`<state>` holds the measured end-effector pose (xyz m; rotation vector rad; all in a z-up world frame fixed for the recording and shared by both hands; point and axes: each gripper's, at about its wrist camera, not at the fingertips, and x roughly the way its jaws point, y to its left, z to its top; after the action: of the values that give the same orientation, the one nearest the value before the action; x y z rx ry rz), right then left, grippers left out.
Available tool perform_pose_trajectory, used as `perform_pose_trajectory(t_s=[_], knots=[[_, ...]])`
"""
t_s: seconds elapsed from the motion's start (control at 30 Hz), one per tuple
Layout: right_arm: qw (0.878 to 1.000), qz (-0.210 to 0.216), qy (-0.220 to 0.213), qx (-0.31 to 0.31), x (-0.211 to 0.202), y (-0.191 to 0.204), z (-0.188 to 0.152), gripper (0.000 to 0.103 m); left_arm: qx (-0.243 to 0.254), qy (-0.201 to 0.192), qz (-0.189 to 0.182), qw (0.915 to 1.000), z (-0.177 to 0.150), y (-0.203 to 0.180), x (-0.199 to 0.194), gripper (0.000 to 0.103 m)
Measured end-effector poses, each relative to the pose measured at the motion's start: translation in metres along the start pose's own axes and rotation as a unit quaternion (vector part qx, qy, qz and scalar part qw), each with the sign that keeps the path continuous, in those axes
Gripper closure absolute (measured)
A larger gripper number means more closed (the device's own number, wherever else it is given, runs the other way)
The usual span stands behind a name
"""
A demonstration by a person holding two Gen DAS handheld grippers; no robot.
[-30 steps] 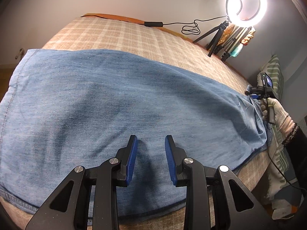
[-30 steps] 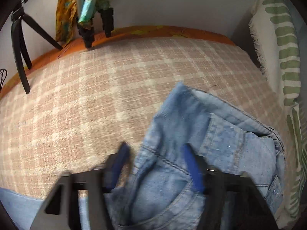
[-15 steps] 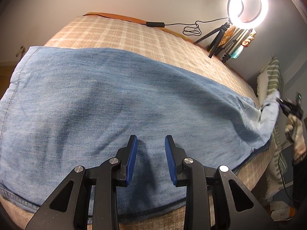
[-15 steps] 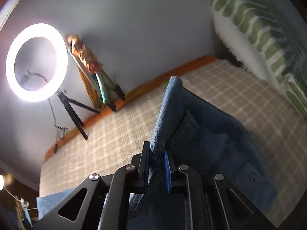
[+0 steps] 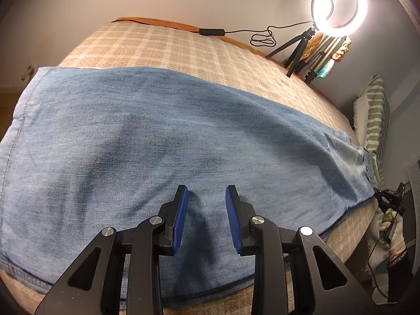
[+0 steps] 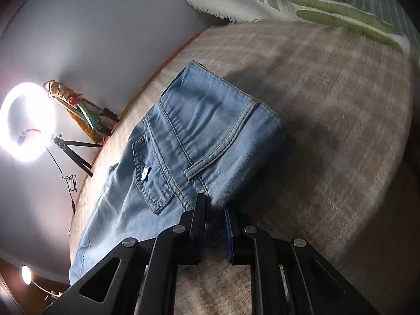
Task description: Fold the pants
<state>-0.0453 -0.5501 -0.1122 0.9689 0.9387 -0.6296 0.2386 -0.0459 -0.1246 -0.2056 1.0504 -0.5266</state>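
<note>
Blue jeans [image 5: 157,136] lie stretched lengthwise across the plaid bed cover [image 5: 170,44], hem at the left and waist at the far right. My left gripper [image 5: 206,189] hovers open just over the leg fabric near the bed's front edge, with nothing pinched. In the right wrist view the waist end of the jeans [image 6: 199,131] shows its back pocket and waistband. My right gripper [image 6: 214,204] is shut on the near corner of that waistband. The left wrist view shows the right gripper [image 5: 378,193] small, just past the jeans' right end, held by a gloved hand [image 5: 393,225].
A lit ring light [image 5: 338,2] on a tripod stands at the bed's far edge, with a cable [image 5: 262,36] along the wall. A white pillow with green leaves [image 5: 372,118] sits beyond the waist end. The ring light [image 6: 26,120] and pillow [image 6: 315,0] also show from the right wrist.
My right gripper closed on the waistband, lifted it and pulled it sideways toward the bed's right edge while rolling. The waist now lies drawn out. The left gripper stayed still.
</note>
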Motion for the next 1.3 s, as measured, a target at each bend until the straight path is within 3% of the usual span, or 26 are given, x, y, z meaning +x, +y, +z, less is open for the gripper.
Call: perform_pose_trajectory(t_s=[0.2,0.27,0.5,0.57,0.6,0.67,0.73,0.8,0.83,0.9,1.03,1.17,1.3], knots=[[0.999,0.038,-0.032,0.007,-0.031,0.016,0.007,0.096,-0.002,-0.001,0.004,1.0000,-0.001,-0.002,0.000,0.075],[0.999,0.014,-0.044,-0.022,-0.039,0.025,0.008,0.096,-0.001,-0.001,0.005,1.0000,-0.001,-0.002,0.000,0.075],[0.999,-0.046,0.013,-0.012,-0.013,-0.001,0.000,0.096,0.002,-0.003,0.011,0.9999,-0.002,-0.001,-0.001,0.075],[0.998,-0.059,0.031,-0.020,-0.010,0.000,0.000,0.091,0.002,-0.004,0.016,0.9999,-0.002,0.001,-0.003,0.075],[0.996,-0.072,0.033,-0.028,-0.013,0.002,0.001,0.081,0.003,-0.005,0.021,0.9998,-0.002,0.001,-0.005,0.075],[0.992,-0.105,0.015,-0.065,-0.029,0.015,0.002,0.079,0.004,-0.011,0.026,0.9996,-0.004,0.003,-0.011,0.075],[0.986,-0.114,-0.017,-0.119,-0.049,0.040,0.004,0.063,0.004,-0.020,0.032,0.9993,-0.007,0.005,-0.017,0.075],[0.980,-0.087,-0.044,-0.172,-0.062,0.069,0.012,0.056,0.000,-0.028,0.036,0.9990,-0.009,0.008,-0.022,0.075],[0.978,-0.064,-0.042,-0.193,-0.060,0.081,0.017,0.048,-0.001,-0.030,0.038,0.9988,-0.010,0.009,-0.024,0.075],[0.972,-0.018,-0.033,-0.232,-0.049,0.106,0.028,0.042,-0.002,-0.034,0.048,0.9982,-0.012,0.012,-0.028,0.075],[0.955,0.059,0.013,-0.291,0.005,0.153,0.048,0.042,-0.005,-0.043,0.062,0.9971,-0.016,0.017,-0.035,0.075],[0.944,0.083,0.065,-0.313,0.065,0.181,0.062,0.042,-0.004,-0.036,0.076,0.9964,-0.019,0.020,-0.036,0.075],[0.926,0.084,0.112,-0.350,0.110,0.201,0.060,0.035,-0.011,-0.030,0.080,0.9963,-0.022,0.024,-0.032,0.075]])
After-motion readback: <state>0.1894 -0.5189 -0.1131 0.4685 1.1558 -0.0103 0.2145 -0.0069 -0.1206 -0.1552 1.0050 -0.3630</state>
